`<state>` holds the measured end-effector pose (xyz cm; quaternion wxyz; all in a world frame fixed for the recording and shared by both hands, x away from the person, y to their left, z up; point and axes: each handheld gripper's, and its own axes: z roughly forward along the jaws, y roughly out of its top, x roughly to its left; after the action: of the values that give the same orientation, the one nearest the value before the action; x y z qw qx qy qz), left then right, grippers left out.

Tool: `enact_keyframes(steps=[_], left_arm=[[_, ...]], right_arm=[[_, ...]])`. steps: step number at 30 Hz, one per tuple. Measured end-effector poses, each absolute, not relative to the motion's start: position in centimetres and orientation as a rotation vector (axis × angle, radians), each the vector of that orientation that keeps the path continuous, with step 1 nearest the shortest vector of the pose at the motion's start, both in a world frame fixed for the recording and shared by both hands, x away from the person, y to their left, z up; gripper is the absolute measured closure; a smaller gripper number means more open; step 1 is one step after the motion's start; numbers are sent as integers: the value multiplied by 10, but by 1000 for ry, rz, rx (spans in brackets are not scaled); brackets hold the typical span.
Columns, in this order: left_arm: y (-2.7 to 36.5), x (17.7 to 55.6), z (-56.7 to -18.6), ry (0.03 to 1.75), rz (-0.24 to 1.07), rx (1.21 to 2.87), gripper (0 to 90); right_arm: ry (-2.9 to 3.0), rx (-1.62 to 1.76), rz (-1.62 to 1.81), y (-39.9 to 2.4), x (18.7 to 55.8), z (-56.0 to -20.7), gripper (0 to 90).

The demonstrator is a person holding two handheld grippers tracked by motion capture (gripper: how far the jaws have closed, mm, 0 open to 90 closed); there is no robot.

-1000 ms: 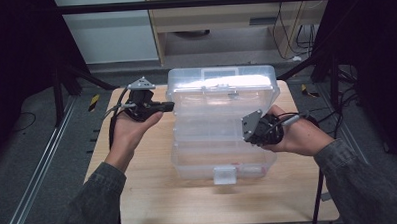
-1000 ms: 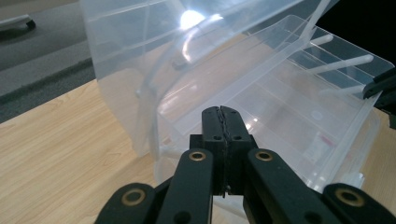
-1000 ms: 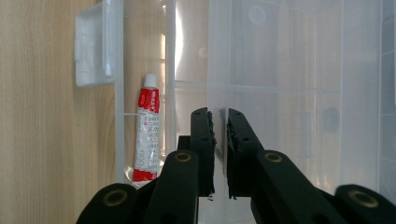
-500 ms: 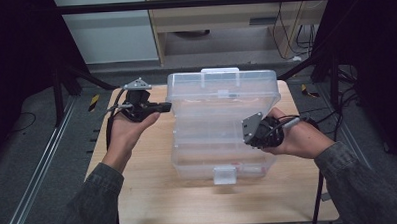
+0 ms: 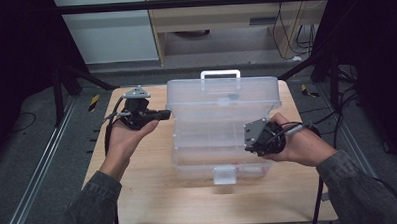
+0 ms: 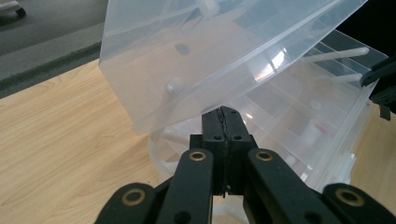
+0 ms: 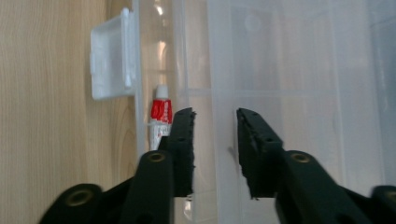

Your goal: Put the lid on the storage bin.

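i see a clear plastic box (image 5: 222, 136) sitting in the middle of the wooden counter (image 5: 154, 193), its lid (image 5: 223, 96) raised and tilted back, the white handle (image 5: 220, 73) at the far edge and a white latch (image 5: 223, 175) on the near edge.

my left hand-held gripper (image 5: 164, 113) hovers at the box's left side, just beside the lifted lid. in the left gripper view its jaws are pressed fully together with nothing between them, the tips (image 6: 227, 115) right under the lid's lower corner (image 6: 140, 126); i cannot tell if they touch it.

my right hand-held gripper (image 5: 247, 138) is over the right part of the open box, pointing down into it. its jaws have just been opening; in the right gripper view they stand apart, and between them i see only the clear plastic of the box's inside (image 7: 280, 70), with the pads pressing on nothing. a small red and white tube (image 7: 160, 116) lies in the compartment by the latch (image 7: 112, 53), just beside the left jaw. dividers (image 6: 299, 107) split the tray into compartments.
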<state>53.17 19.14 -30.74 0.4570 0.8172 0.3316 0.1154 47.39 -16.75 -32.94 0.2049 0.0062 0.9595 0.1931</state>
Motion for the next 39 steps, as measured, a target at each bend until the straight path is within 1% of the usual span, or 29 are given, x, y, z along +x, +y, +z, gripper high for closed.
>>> enact_keyframes(steps=[2, 5, 8, 15, 22, 39], left_arm=[[192, 529, -309, 815, 279, 2018, 899], [192, 526, -312, 808, 274, 2025, 899], [192, 522, -314, 800, 271, 2032, 899], [191, 516, -320, 794, 261, 2038, 899], [192, 512, -324, 787, 250, 2046, 899], [193, 499, -340, 770, 249, 2058, 899]], right_arm=[[2659, 55, 574, -169, 470, -330, 557], [2624, 112, 606, -172, 465, -331, 451], [2603, 150, 641, -177, 459, -332, 392], [2551, 236, 677, -194, 446, -335, 292], [2516, 326, 691, -214, 439, -335, 238], [2464, 475, 691, -249, 429, -341, 191]])
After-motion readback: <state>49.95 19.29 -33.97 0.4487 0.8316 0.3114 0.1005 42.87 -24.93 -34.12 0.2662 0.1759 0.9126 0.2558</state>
